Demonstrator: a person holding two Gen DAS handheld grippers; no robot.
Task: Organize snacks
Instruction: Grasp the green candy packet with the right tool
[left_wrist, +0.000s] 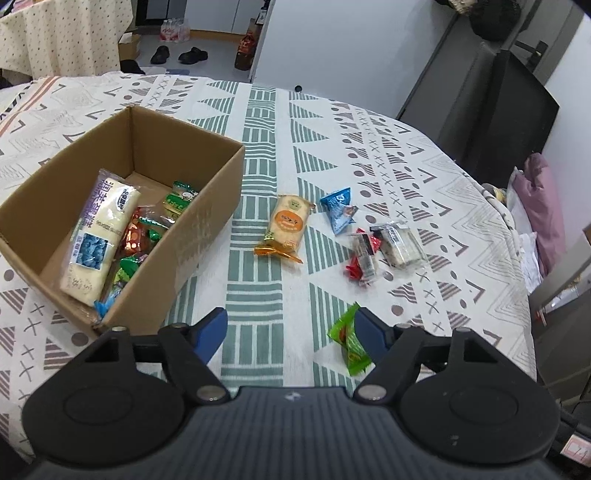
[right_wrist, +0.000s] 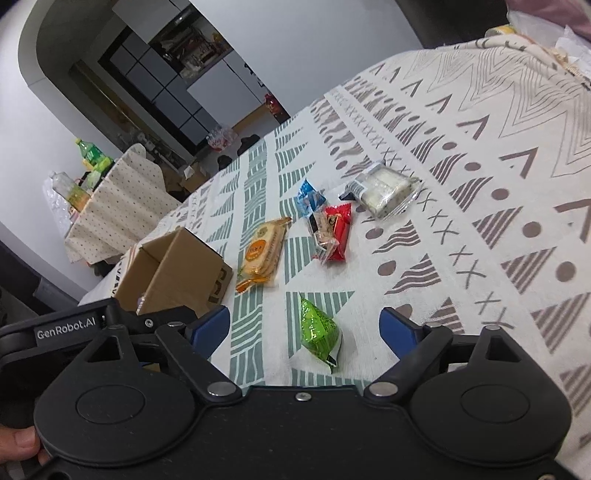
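Right wrist view, "GenRobot.AI" printed on the left gripper, right gripper spread around green snack, left gripper spread too, box nearby.

So it's a table with a patterned tablecloth, green and grey triangles. Left of frame sits an open cardboard box. Mid-frame: orange cracker pack, blue packet, red snack, clear-wrapped bar. Green candy lies bottom centre.
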